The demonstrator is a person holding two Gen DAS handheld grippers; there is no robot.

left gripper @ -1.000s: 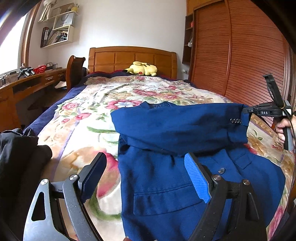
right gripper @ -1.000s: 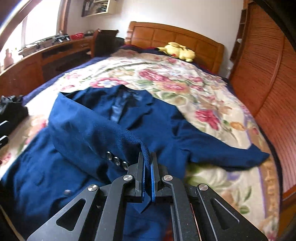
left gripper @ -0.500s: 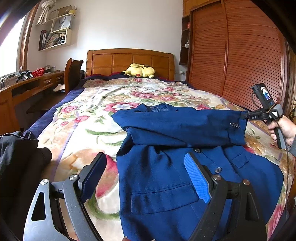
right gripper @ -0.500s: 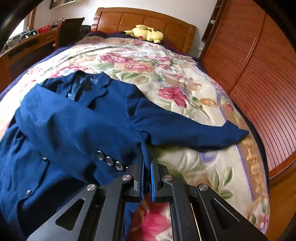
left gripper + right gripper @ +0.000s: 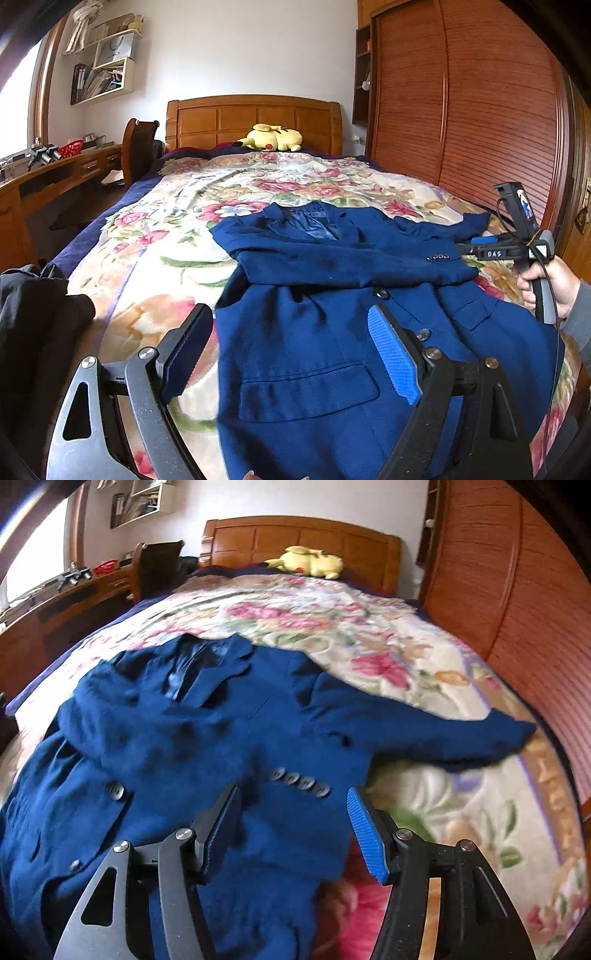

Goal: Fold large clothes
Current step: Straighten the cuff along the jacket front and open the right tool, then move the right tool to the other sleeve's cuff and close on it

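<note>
Step in hand: first sleeve fold, at release. The dark blue woven suit jacket (image 5: 332,332) lies front-up on the floral bedspread (image 5: 155,258), collar toward the far headboard. One sleeve is folded across the chest, its cuff with four grey buttons (image 5: 299,781) lying toward the right edge.

Right gripper (image 5: 293,830): jaws opening, the cuff end lying between and below them; the pads do not appear to press the cloth, though blur makes the contact hard to judge.

Left gripper (image 5: 291,354): jaws wide apart, empty, hovering above the near-left hem area.

The other sleeve (image 5: 424,731) is spread out flat to the far right.

Next move, judged: lift the right gripper clear, reach that spread sleeve's cuff, pinch it and carry it leftward across the chest.
</note>
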